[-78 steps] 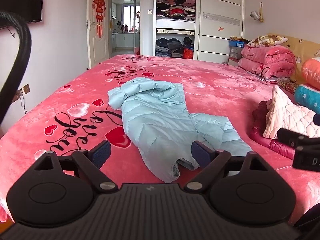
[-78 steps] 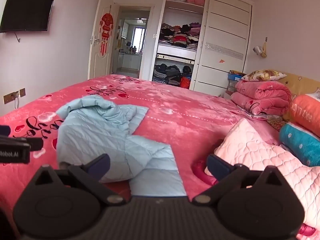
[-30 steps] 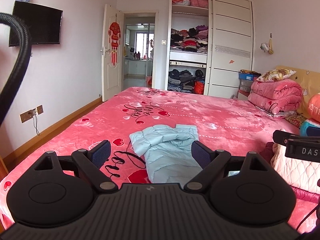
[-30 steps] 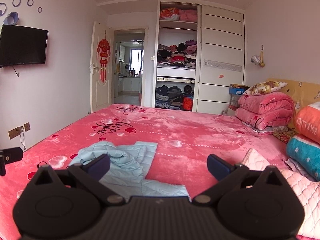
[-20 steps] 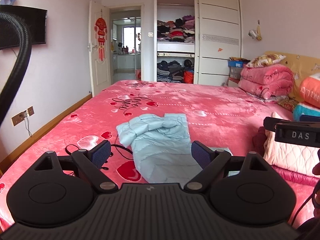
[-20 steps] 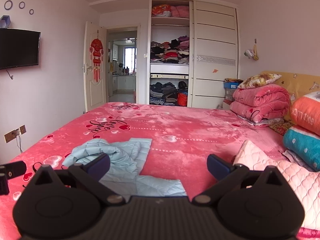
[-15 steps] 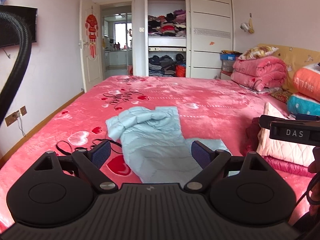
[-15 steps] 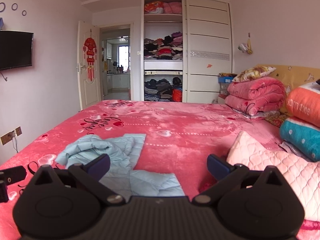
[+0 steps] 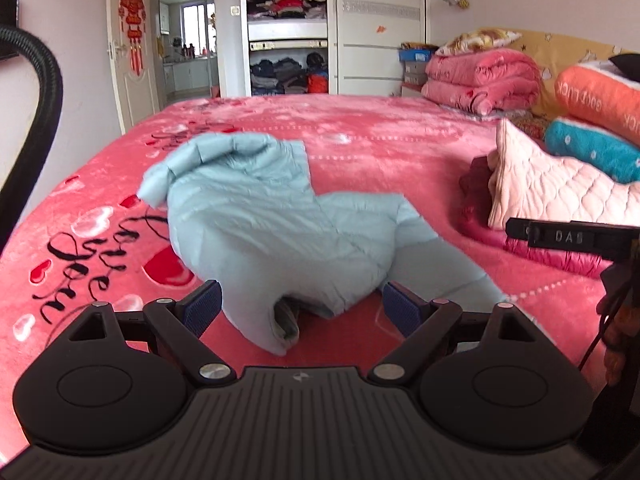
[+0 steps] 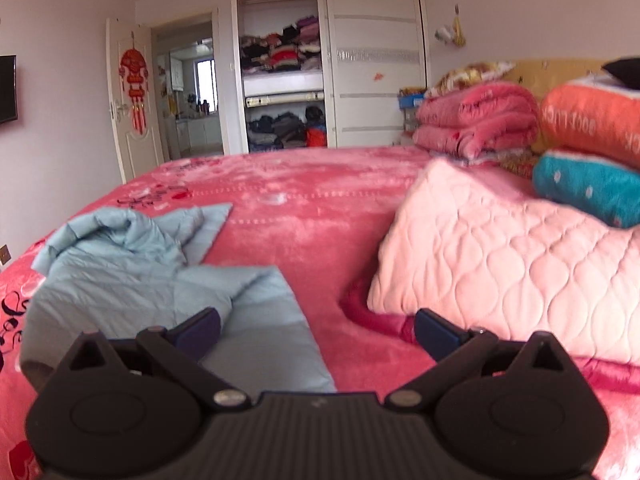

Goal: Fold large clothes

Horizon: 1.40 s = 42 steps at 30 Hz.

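Plainly, folding has barely begun: the pale blue jacket (image 9: 280, 220) lies crumpled on the bed (image 9: 400, 148). Both left tongs (image 9: 301, 307) and right tongs (image 10: 318, 330) hover apart, empty.

A bedroom with pale walls. A bed (image 9: 400, 152) under a pink heart-print cover fills the floor. Behind it an open wardrobe (image 10: 280, 80) holds stacked clothes; beside it a white door (image 9: 128, 52) with a red ornament (image 9: 133, 20) opens onto a daylit room.
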Tool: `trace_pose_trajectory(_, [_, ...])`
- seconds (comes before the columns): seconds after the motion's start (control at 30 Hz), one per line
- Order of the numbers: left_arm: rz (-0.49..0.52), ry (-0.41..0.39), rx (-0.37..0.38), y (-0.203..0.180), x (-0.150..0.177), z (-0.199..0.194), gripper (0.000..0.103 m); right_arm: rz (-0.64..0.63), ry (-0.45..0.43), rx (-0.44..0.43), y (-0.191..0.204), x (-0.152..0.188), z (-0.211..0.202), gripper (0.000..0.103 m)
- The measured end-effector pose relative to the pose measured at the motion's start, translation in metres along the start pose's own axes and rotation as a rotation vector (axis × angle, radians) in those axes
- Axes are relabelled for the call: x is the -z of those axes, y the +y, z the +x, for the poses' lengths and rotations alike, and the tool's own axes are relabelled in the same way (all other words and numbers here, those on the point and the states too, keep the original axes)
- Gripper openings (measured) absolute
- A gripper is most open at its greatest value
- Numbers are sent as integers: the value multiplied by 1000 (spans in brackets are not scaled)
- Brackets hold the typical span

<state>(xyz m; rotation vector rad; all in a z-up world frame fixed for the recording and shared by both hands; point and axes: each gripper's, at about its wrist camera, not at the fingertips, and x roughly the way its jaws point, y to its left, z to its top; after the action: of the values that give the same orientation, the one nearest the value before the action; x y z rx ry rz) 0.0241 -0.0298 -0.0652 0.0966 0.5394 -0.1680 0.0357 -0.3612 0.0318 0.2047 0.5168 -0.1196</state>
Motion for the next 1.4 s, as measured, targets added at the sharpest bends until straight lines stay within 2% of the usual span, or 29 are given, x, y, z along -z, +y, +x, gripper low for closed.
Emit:
trace_pose_trajectory(0.1, [30,34,-21,-10,13,16,103,33,76,-53,-11,9,19,102])
trace_pose_trajectory(0.23, [26,64,-105,-6,23,33,103,54,167,-92,-14,16,44,102])
trace_pose_trajectory(0.4, [21,107,-211,9,38,55,103,-6,212,-107,-11,19,62,102])
trace_pose_trajectory(0.53, [-5,86,-260,15,38,67,103,15,262,-126,-16,19,77,102])
trace_pose_trajectory(0.77, [-7,75,-305,1,29,94,103,30,279,-174,-16,17,89,102])
trace_pose_trajectory(0.97, [-9,53,-334,2,29,103,103,41,265,-275,-5,11,98,102])
trace_pose_trajectory(1.03, [-31,54,-337,9,28,105,96,73,262,-339,-1,9,102,101])
trace_pose_trajectory(1.1, [-62,57,-335,13,24,110,84,117,268,-404,2,8,108,97])
trace_pose_trajectory(1.13, [-76,58,-329,15,24,111,83,130,270,-428,4,8,112,96])
trace_pose_trajectory(1.23, [-102,55,-310,19,23,109,70,139,272,-468,15,8,128,89])
trace_pose_trajectory(1.33, [-106,53,-300,18,24,108,60,166,294,-494,23,11,148,77])
trace_pose_trajectory(1.4, [-123,57,-285,19,23,109,50,216,329,-527,24,13,162,61])
